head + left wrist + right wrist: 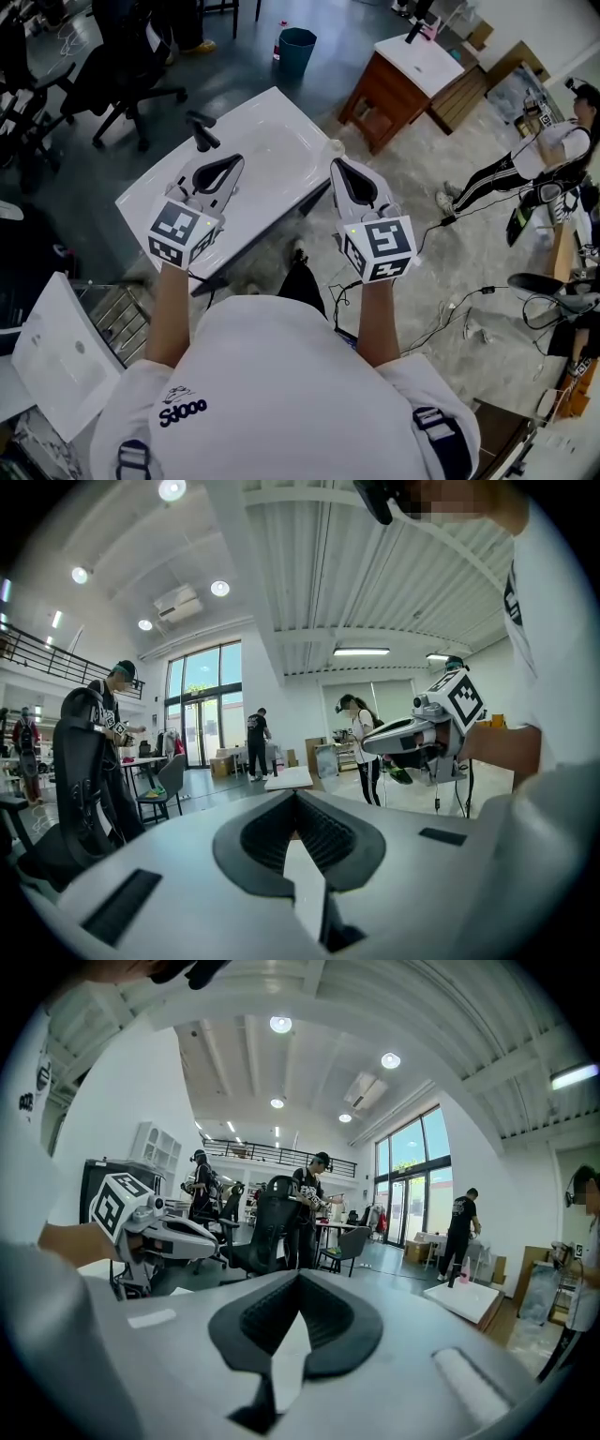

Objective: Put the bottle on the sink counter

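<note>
The white sink counter point(272, 117) with a black faucet point(202, 131) lies below and ahead of me, seen from above. A small pale round thing point(336, 147), perhaps the bottle's top, sits at the counter's right corner; I cannot tell more. My left gripper point(236, 159) hovers over the counter's near side, shut and holding nothing. My right gripper point(336, 162) hangs just off the right corner, close to the pale thing, also shut and empty. In the left gripper view the left gripper point(296, 794) points level into the room, as the right gripper point(300, 1274) does in its own view.
Black office chairs point(122, 75) stand at the far left and a teal bin point(297, 47) beyond the counter. A wooden vanity with a white top point(403, 75) stands at the far right, a person point(548, 150) beside it. Cables point(450, 309) trail on the floor. A white panel point(56, 356) leans at the lower left.
</note>
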A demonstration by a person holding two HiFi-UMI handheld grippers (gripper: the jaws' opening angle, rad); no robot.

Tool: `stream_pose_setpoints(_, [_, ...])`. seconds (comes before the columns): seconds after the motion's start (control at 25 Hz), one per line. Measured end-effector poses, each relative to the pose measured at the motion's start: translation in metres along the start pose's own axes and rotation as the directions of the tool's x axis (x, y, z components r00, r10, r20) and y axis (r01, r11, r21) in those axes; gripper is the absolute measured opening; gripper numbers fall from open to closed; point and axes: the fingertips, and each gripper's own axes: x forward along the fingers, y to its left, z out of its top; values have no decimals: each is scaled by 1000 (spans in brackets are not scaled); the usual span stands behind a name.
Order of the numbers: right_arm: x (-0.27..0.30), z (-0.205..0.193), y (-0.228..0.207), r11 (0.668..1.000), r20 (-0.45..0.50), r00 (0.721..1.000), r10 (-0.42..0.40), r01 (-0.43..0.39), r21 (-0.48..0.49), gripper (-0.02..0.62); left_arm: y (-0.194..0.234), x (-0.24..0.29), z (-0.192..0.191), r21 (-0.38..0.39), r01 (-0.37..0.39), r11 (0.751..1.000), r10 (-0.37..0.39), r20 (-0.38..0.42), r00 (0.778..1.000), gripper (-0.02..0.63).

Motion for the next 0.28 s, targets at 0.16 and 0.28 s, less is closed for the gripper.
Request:
stream_pose_setpoints(0.16, [-1,-3,1,1000,0,1000,10,-10,-2,11,-1,2,-2,1,-5,1000,5,3,1000,5])
stream_pose_setpoints(0.28, [-1,-5,0,1000,-3,1000,19,-19,-5,10,-2,4,-7,-4,-12,1000,12,-9,1000,5])
